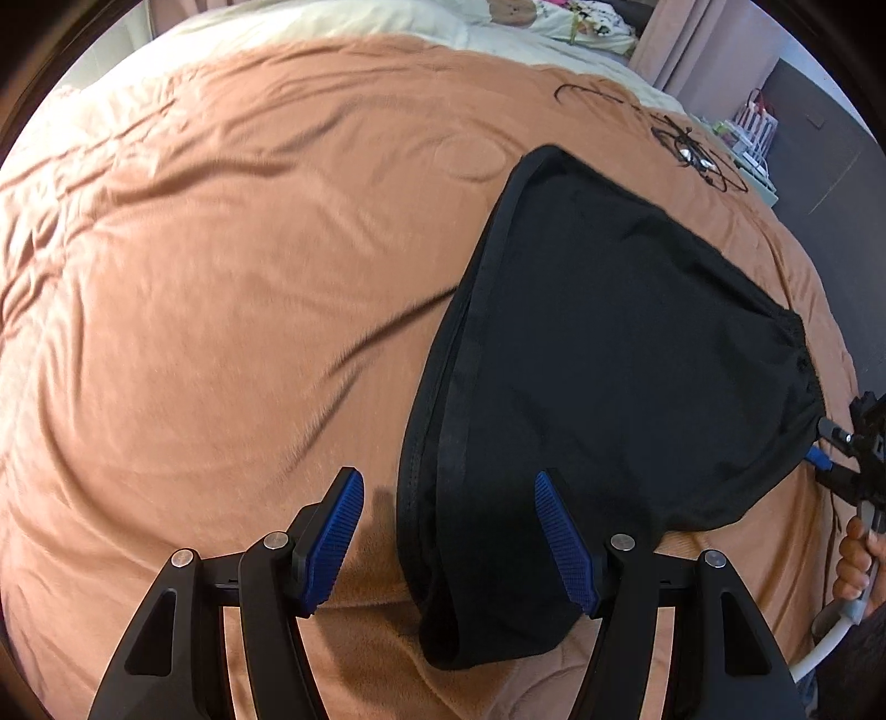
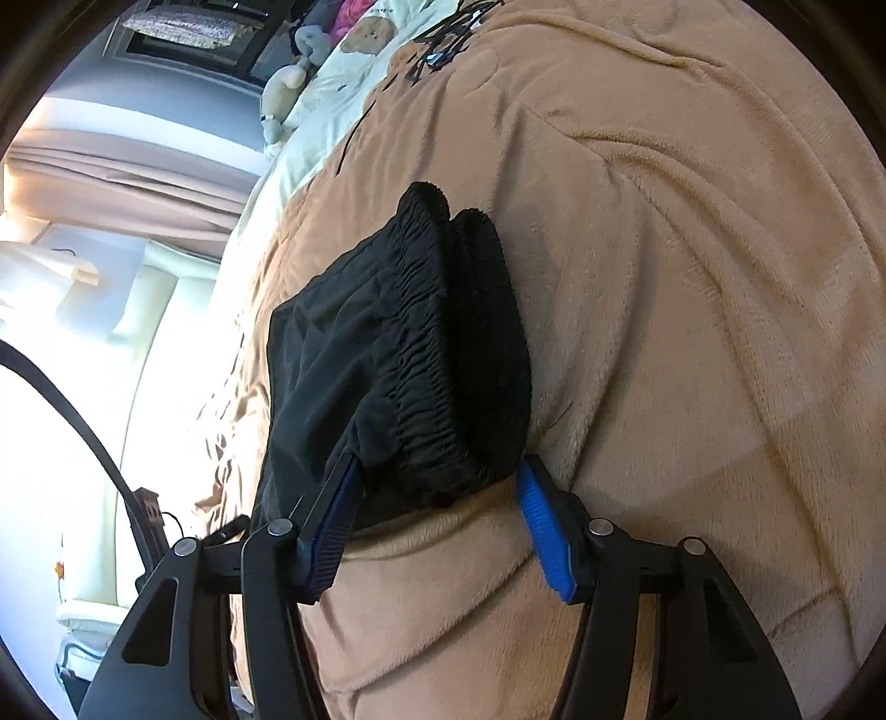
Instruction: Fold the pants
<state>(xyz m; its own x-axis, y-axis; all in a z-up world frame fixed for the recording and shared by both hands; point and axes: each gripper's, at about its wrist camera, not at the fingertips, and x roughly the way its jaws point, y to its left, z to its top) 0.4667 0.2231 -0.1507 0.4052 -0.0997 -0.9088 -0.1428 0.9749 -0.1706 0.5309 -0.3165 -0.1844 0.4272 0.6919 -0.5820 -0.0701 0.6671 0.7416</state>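
Black pants [image 1: 603, 354] folded into a compact bundle on an orange-tan fleece blanket [image 1: 232, 288] covering a bed; side seam along the bundle's left edge in the left wrist view, gathered elastic waistband [image 2: 426, 354] at the far right end there, fuzzy inner lining showing at the waistband in the right wrist view.

Left gripper [image 1: 448, 540] pointed steeply downward over the near end of the bundle; blue ribbed pads spread wide, left pad [image 1: 332, 543] over bare blanket, right pad [image 1: 565, 545] over the black cloth; lower folded corner of the pants lying between the two, no pad seen pressing on it; released.

Right gripper [image 2: 437, 509] at the waistband end, tilted; blue pads on either side of the waistband's lower corner, left pad [image 2: 332, 526] against or under the dark cloth, right pad [image 2: 540, 529] just beside the fleecy edge; jaws partly apart; firm pinch on the fabric impossible to tell. Same gripper visible at the right edge of the left wrist view, a hand [image 1: 855, 559] around its handle.

Tangle of black cable [image 1: 686, 149] on the blanket beyond the pants; pale printed bedding [image 2: 354, 50] and stuffed toys [image 2: 288, 83] at the head of the bed; pink curtain [image 1: 698, 50] further off.
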